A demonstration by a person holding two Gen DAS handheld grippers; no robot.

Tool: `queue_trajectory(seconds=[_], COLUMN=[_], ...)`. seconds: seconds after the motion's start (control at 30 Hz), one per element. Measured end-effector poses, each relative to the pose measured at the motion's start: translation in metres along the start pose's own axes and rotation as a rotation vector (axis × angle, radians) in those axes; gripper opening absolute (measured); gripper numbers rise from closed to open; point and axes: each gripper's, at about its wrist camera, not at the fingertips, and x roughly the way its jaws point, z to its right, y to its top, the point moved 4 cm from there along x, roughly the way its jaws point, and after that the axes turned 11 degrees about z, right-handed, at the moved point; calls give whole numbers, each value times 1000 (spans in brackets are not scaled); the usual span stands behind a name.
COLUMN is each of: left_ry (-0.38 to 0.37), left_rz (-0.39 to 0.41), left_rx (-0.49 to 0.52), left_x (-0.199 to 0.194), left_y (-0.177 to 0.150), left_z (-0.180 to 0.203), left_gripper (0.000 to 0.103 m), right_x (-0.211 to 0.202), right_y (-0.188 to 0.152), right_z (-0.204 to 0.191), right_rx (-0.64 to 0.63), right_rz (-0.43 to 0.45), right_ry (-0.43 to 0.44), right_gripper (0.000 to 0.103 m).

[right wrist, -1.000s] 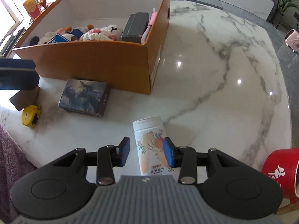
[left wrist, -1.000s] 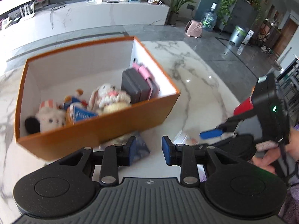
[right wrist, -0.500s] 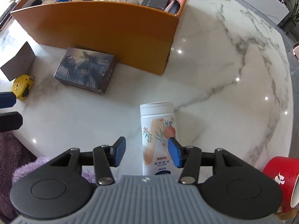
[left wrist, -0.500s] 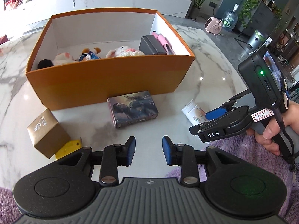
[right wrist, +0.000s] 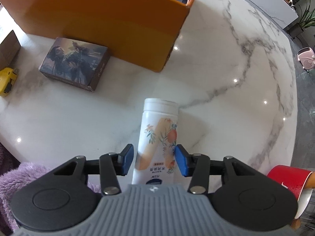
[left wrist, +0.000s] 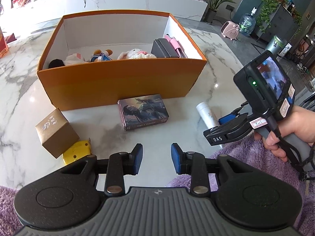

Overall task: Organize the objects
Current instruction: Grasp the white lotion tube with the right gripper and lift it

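Flat on the marble table (right wrist: 226,90) lies the white bottle (right wrist: 157,135), near of the orange box (right wrist: 102,17), its long axis running near to far with the capped end pointing at the box's right corner. The right gripper (right wrist: 152,162) straddles its lower body, jaws closing; the right pad sits at the label, while the left pad shows a slight gap. The left gripper (left wrist: 154,158) hangs with jaws parted over bare marble, nothing between them, near of the picture-printed box (left wrist: 143,112) beside the orange box's front wall.
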Motion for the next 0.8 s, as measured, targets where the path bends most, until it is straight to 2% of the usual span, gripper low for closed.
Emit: queue_trajectory(seconds=[0.17,0.4,0.5,0.63,0.8], left_ry=[8,5,2,7,10], left_rz=[4,-1,0,3,-9], left_rx=[-14,-19,-19,-33,-59], left_x=[-3,-1,0,1,7], left_y=[0,0,0,1,0], left_z=[-4,-5,-4,-8,-14], left_gripper=[37,37,37,37,37], right_x=[-4,-19,-26,-33,-34], right_y=[-3,-5,-6,-6,-6], right_z=[4,18,23,38,52], right_rx=[37,160,204,326,439], right_rz=[19,102,143,191,201], right_ry=[34,118,165,251,335], right_gripper=[40,22,21,21,20])
